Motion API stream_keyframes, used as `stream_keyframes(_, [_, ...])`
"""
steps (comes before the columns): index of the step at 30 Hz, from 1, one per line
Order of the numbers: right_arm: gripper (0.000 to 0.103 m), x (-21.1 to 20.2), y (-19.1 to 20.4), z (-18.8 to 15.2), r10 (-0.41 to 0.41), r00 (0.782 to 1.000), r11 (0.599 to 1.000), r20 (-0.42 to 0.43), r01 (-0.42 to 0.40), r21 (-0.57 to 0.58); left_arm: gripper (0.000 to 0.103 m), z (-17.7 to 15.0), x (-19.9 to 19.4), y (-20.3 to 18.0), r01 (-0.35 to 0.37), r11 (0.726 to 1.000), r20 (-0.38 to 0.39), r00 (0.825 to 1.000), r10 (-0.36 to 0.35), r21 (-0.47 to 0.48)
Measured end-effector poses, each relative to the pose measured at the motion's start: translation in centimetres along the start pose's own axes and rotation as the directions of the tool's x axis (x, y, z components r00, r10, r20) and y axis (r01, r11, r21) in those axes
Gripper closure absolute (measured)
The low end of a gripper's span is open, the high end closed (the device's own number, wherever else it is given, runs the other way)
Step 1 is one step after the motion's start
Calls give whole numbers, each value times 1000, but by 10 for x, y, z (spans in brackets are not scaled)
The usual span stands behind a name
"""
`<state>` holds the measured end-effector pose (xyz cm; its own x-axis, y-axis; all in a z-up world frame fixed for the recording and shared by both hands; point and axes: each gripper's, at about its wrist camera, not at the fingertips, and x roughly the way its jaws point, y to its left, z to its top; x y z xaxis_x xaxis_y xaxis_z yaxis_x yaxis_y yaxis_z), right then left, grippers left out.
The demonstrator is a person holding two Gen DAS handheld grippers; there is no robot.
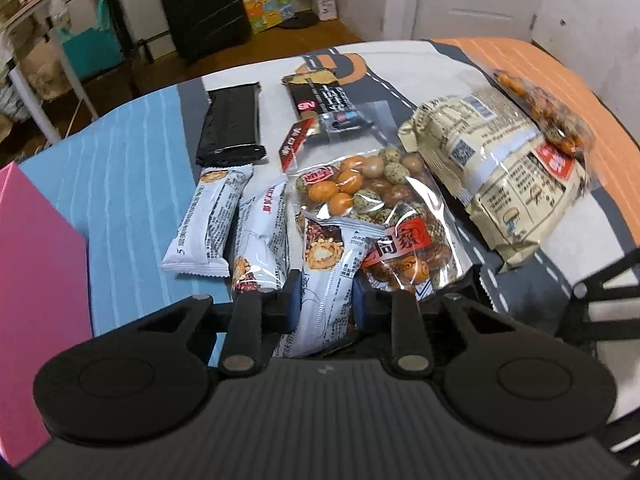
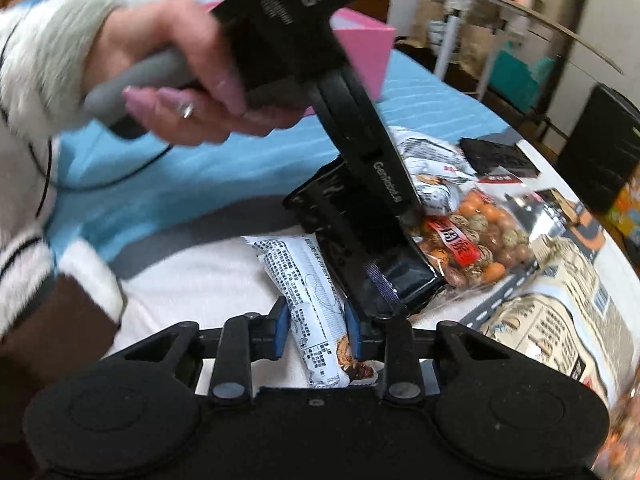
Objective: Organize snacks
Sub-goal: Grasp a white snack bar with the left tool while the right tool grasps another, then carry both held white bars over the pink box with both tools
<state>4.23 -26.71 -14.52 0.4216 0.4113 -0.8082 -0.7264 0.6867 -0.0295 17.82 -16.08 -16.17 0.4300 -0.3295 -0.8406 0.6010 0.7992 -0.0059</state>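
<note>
My left gripper is shut on a white snack bar that lies among the snacks on the table. Beside it lie two more white bars, a clear bag of coated nuts, a black bar, a dark bar and a beige packet. My right gripper is shut on another white snack bar. The left gripper's body and the hand holding it cross the right wrist view, above a black packet.
A pink box stands at the left on the blue part of the cloth. Another nut bag lies on the orange part at the right. A black suitcase and shelves stand on the floor beyond the table.
</note>
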Motion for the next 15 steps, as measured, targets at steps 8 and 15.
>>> stream_keyframes(8, [71,-3,4,6,-96,995,993,-19,97,67,80,-11,-28,0,-22,999,58,998,24,-29])
stream_keyframes(15, [71,-17,-2,15,-111,993,980,-33,115,163,80,-12,-69,10,-46,996,109,993,54,-74])
